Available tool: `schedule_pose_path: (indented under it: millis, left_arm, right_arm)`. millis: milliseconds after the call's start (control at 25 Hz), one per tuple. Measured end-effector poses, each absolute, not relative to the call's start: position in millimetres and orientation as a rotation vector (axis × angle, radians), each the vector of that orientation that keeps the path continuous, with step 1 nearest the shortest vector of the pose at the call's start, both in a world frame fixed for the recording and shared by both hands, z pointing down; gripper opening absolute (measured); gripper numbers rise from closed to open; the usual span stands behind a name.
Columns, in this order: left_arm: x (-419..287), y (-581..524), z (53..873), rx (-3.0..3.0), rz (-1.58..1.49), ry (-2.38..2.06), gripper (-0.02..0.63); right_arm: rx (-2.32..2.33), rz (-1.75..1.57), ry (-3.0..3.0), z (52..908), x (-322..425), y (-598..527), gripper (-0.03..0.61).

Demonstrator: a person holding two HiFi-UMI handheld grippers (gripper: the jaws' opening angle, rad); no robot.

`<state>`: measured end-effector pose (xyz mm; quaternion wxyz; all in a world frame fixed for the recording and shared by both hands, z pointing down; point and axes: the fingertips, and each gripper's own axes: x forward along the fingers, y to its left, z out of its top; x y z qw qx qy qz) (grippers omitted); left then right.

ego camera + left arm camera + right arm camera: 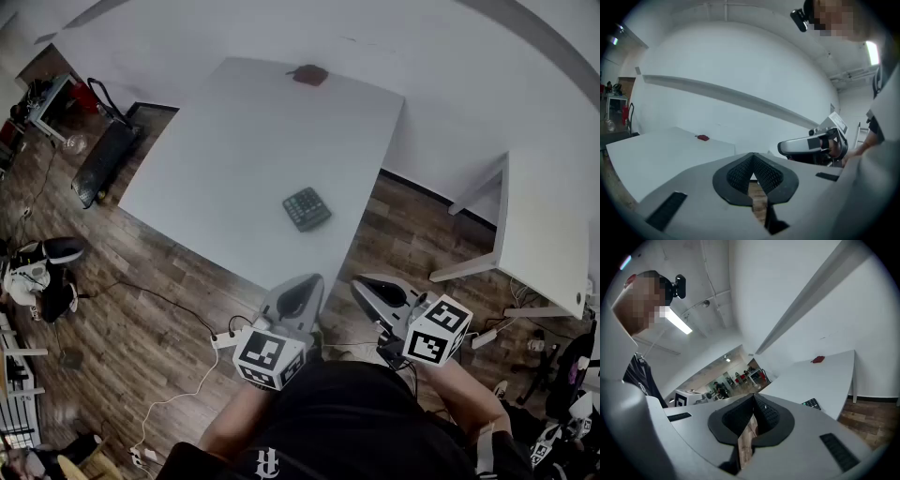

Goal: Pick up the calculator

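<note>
Head view gives us the calculator [307, 208] flat on the table [234, 141] near its front edge, well apart from the left gripper [302, 281] and right gripper [364, 284]; left gripper view — jaws meet, empty; right gripper view — likewise, so any grasp, we judge, needs them opened wide, brought in low.

Left gripper [305, 286] and right gripper [367, 286]: same build, smooth pale grey tapered shells with a dark teardrop cut-out on top, each with a white cube [270, 356] printed with black square markers. Pads [738, 174] are black ribbed rubber, and each grey jaw has a black slot [665, 211]. Person wears a black top [375, 422] with a small white logo [267, 462]
</note>
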<state>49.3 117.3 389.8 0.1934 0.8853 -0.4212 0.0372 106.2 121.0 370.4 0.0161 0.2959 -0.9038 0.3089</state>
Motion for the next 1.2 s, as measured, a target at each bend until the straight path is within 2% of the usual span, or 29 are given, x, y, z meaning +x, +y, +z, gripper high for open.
schedule_pose_path:
  millis: [320, 760, 1040, 1200]
  left_arm:
    - [1.5, 51.8, 431.6, 2.390, 0.086, -1.137, 0.006]
    - [-6.1, -2.4, 528.6, 1.706, -0.223, -1.035, 0.006]
    - [-3.6, -13.9, 604.5, 1.186, -0.437, -1.032, 0.008]
    - [-3.0, -2.1, 640.7, 1.011, -0.482, -1.059, 0.008]
  right_arm:
    - [0.994, 1.014, -2.745, 397.7, 57.0, 49.5, 0.012]
    - [1.183, 1.708, -2.482, 474.2, 85.3, -24.2, 0.014]
    - [1.342, 2.144, -1.990, 578.8, 128.4, -53.9, 0.014]
    - [1.276, 2.208, -1.853, 623.6, 126.9, -53.6, 0.035]
